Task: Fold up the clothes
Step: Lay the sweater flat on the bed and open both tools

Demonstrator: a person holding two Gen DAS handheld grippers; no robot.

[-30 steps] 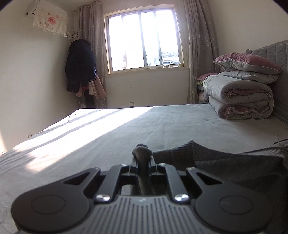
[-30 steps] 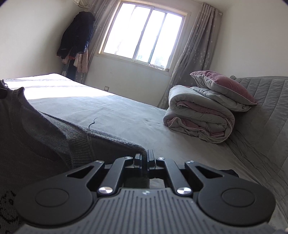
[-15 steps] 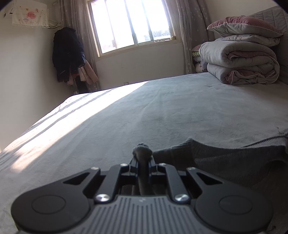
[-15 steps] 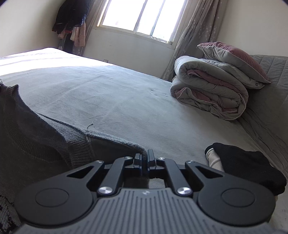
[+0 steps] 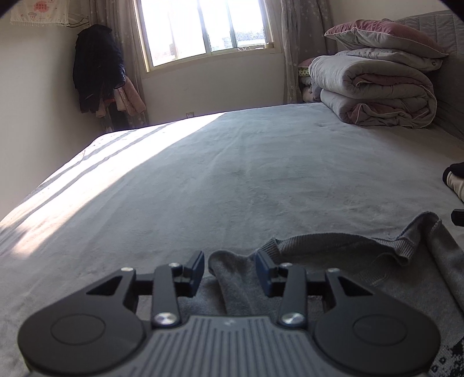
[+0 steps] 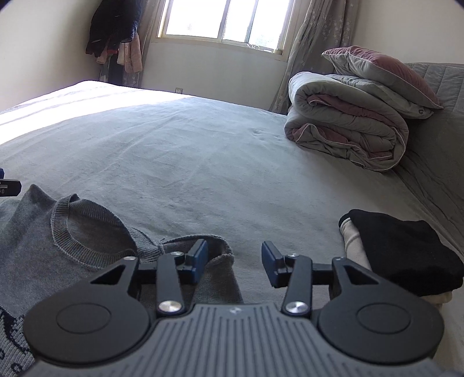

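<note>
Left wrist view shows the left gripper (image 5: 229,268) spread wide over a shoulder of the grey sweater (image 5: 362,278), apparently just laid flat on the bed (image 5: 232,179). The right gripper (image 6: 234,262) is likewise spread above the other shoulder. The neckline (image 6: 87,232) points toward the window (image 6: 220,20), so the sweater's long axis seemingly runs back toward the person.

The grey sweater (image 6: 87,240) runs off the left and bottom edges of the right wrist view, its dark pattern only partly seen, and each tool's body covers part of it. The black garment (image 5: 456,171) in the left wrist view is cut by the right edge. The wall cloth's (image 5: 39,11) print is too small to read.
</note>
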